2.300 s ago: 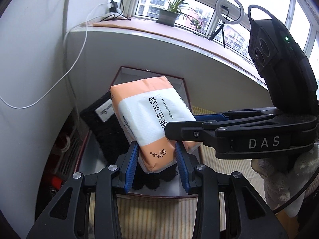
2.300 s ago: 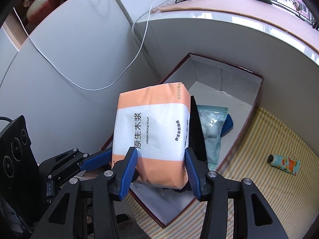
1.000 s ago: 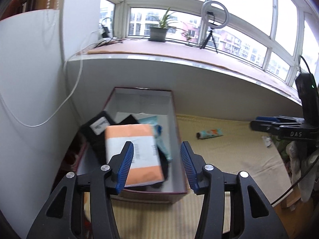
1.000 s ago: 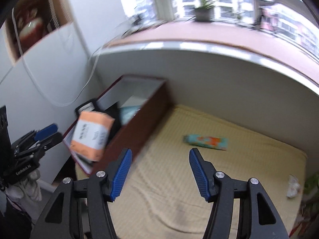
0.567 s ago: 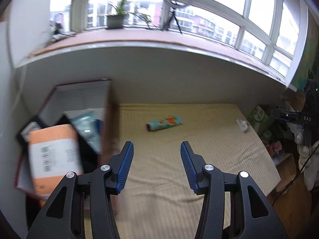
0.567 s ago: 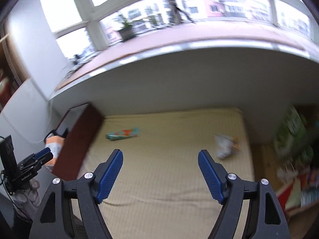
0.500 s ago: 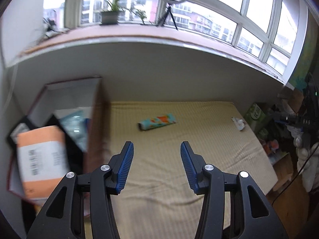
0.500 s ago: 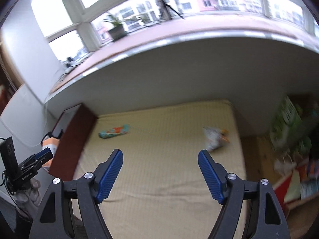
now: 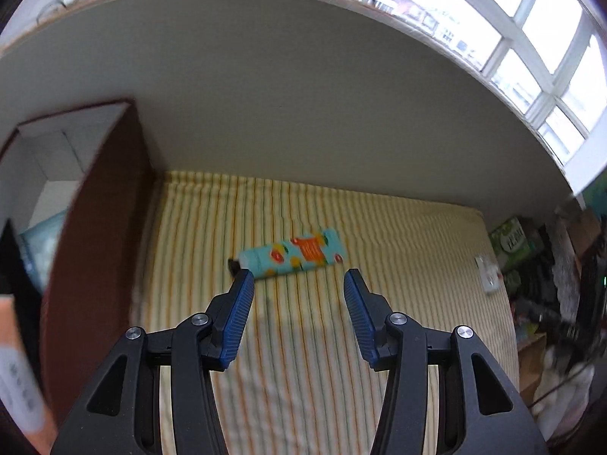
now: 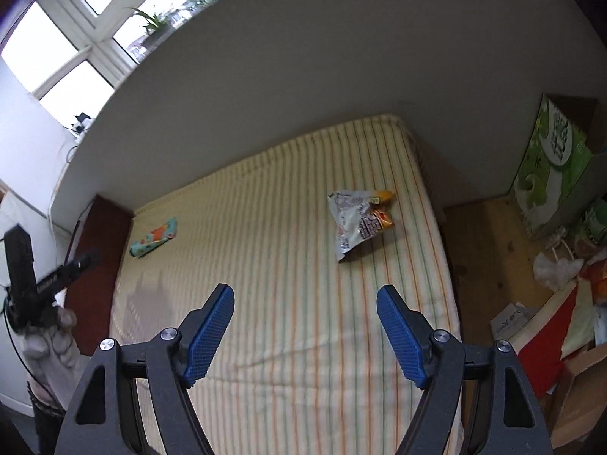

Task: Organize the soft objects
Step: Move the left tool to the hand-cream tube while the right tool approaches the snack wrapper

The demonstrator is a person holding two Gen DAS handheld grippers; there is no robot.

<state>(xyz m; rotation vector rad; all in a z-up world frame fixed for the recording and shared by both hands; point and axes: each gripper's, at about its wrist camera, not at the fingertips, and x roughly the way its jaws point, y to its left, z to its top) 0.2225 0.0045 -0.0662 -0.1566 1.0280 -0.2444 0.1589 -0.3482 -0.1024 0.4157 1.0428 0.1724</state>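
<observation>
A teal tube (image 9: 293, 257) with orange and yellow print lies on the striped mat (image 9: 379, 235); it also shows in the right wrist view (image 10: 153, 242). My left gripper (image 9: 296, 278) is open and empty, just short of the tube. A crumpled silver and orange snack bag (image 10: 358, 223) lies on the mat's right part. My right gripper (image 10: 303, 295) is open and empty, above the mat in front of the bag. The dark red box (image 9: 95, 204) at the left holds the orange and white tissue pack (image 9: 19, 375) and a pale blue packet (image 9: 41, 242).
A grey wall under the window sill bounds the mat at the back. A green carton (image 10: 554, 167) and loose clutter (image 10: 561, 303) stand on the wooden floor right of the mat. The left gripper shows at the left edge of the right wrist view (image 10: 49, 276).
Both grippers let go of the tissue pack, which now lies in the box. Both swung right over the mat; the left closed in on the tube, the right on the snack bag.
</observation>
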